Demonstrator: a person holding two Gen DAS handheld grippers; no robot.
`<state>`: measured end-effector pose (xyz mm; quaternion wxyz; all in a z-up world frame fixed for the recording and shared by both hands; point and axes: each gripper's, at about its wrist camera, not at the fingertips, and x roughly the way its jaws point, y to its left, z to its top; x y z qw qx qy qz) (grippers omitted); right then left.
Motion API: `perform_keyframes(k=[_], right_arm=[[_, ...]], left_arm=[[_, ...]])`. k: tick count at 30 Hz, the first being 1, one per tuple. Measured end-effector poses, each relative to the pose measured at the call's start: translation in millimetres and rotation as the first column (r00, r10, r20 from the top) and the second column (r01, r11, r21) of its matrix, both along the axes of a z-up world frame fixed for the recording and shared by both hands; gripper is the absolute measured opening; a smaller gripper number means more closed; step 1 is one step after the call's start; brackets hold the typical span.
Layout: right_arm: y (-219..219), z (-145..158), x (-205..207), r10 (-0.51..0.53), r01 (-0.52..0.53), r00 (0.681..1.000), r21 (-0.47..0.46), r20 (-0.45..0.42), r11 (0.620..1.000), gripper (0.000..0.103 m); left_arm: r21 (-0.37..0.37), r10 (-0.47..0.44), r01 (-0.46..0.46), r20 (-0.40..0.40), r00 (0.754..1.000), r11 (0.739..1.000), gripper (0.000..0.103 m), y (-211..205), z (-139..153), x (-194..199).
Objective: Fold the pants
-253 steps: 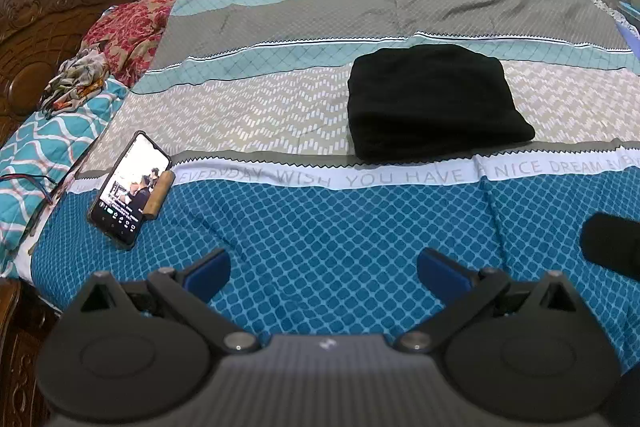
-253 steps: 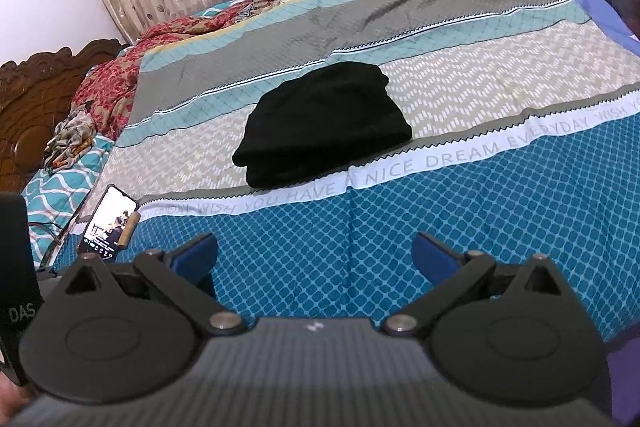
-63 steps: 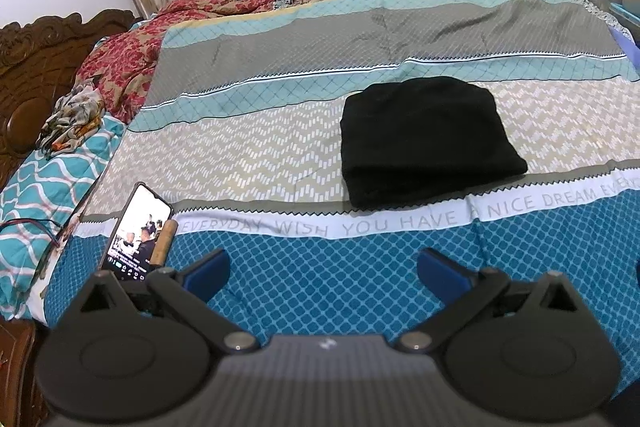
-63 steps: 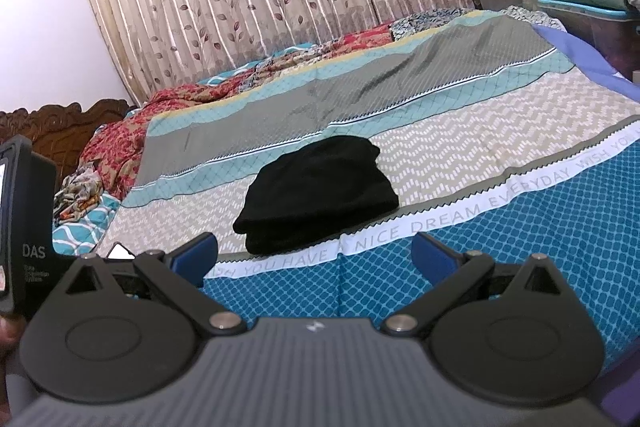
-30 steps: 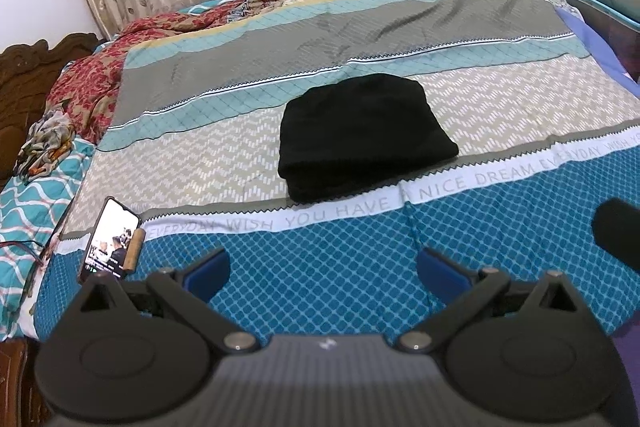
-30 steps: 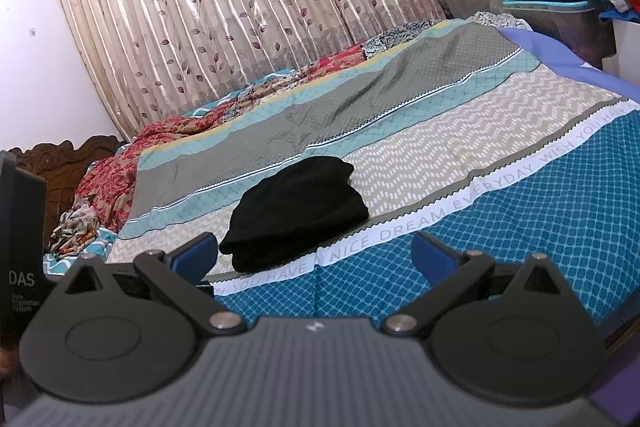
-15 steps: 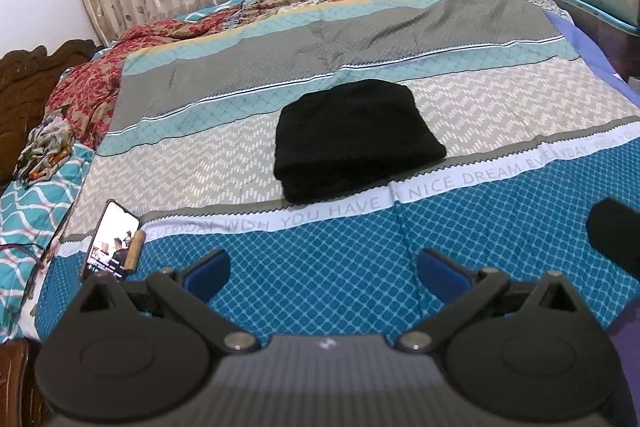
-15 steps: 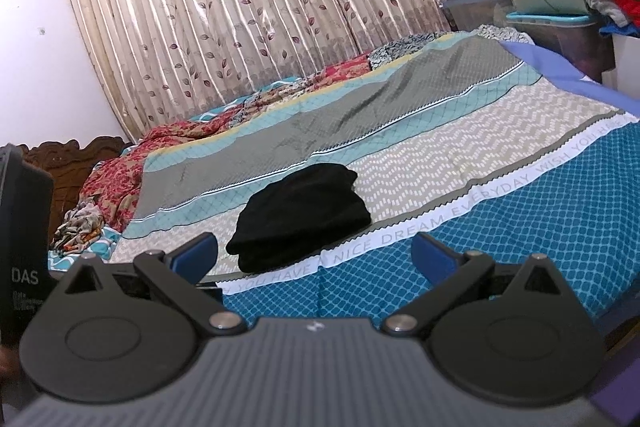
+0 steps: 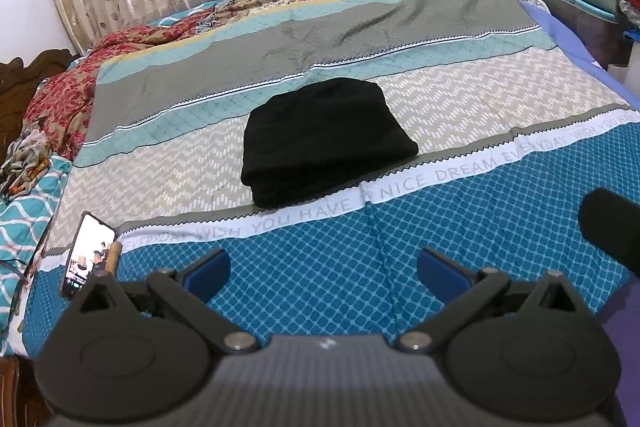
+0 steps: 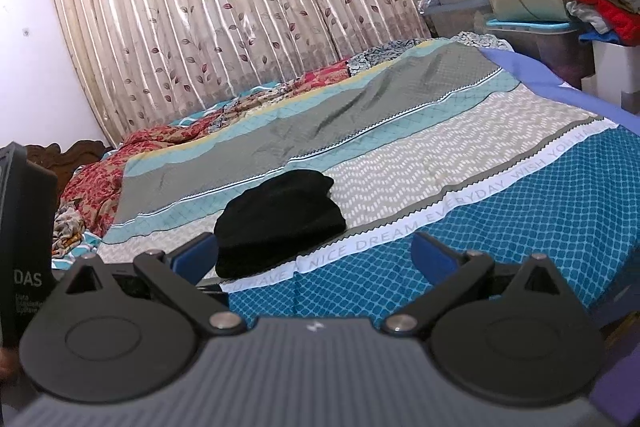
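Black pants point(image 9: 326, 139) lie folded, layers indistinguishable

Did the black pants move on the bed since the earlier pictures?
No. The black pants lie just beyond the word HAVE on the bedspread's white band, as before; only the cameras shifted.
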<state>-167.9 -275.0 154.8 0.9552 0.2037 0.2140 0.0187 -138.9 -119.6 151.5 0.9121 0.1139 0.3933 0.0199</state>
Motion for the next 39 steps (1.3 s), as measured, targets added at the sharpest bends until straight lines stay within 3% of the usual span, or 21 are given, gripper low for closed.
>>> perform_keyframes(k=[11,23,39], right_arm=[[10,-6,5,0.042,-0.043,0.999,-0.012,-0.033,0.999,0.103],[16,-17,23,0.154,-0.153,0.985,0.009,-0.08,0.988,0.103],[5,-19,18,0.053,-0.052,0.993,0.008,-0.106,0.999,0.103]], left_arm=[[0.0,0.028,-0.028,-0.019,0.999,1.0,0.103,11,-7,4],[0.009,0.13,-0.13,-0.064,0.989,0.991,0.103,23,-20,3],[-0.004,0.015,-0.016,-0.084,0.996,1.0,0.103,2,-31,18]])
